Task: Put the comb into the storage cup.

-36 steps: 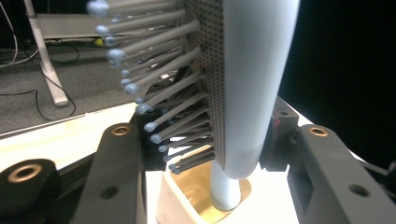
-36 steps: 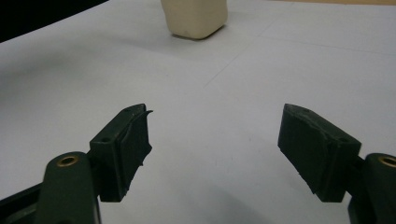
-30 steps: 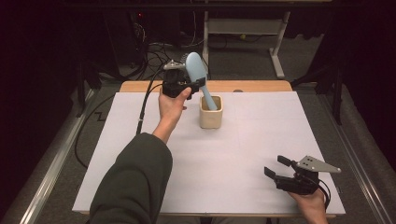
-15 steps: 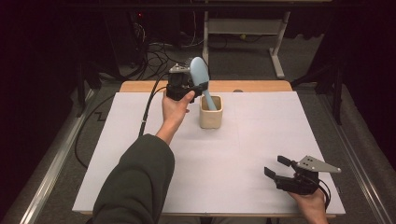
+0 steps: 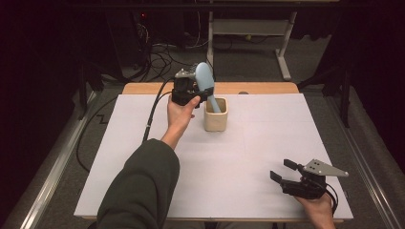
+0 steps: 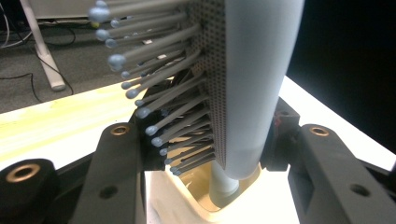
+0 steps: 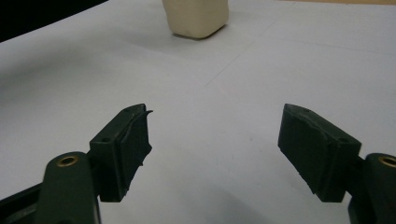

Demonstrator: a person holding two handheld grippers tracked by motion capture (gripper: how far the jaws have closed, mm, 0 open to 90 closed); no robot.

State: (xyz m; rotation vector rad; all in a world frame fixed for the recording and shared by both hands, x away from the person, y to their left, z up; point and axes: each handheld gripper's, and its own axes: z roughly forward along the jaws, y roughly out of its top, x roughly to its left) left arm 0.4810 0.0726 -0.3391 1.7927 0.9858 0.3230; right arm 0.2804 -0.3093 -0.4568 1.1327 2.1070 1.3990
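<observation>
White desk: the left hand-held gripper, clamping the blue hairbrush, is shifting rightward, lowering its handle deeper into the cream cup; the right hand-held gripper is idling, jaws apart.

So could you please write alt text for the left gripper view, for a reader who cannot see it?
A pale blue hairbrush stands between the left gripper's two black jaws, bristles pointing left, its handle going down into a cream cup. Behind lie a white table and dark floor.
</observation>
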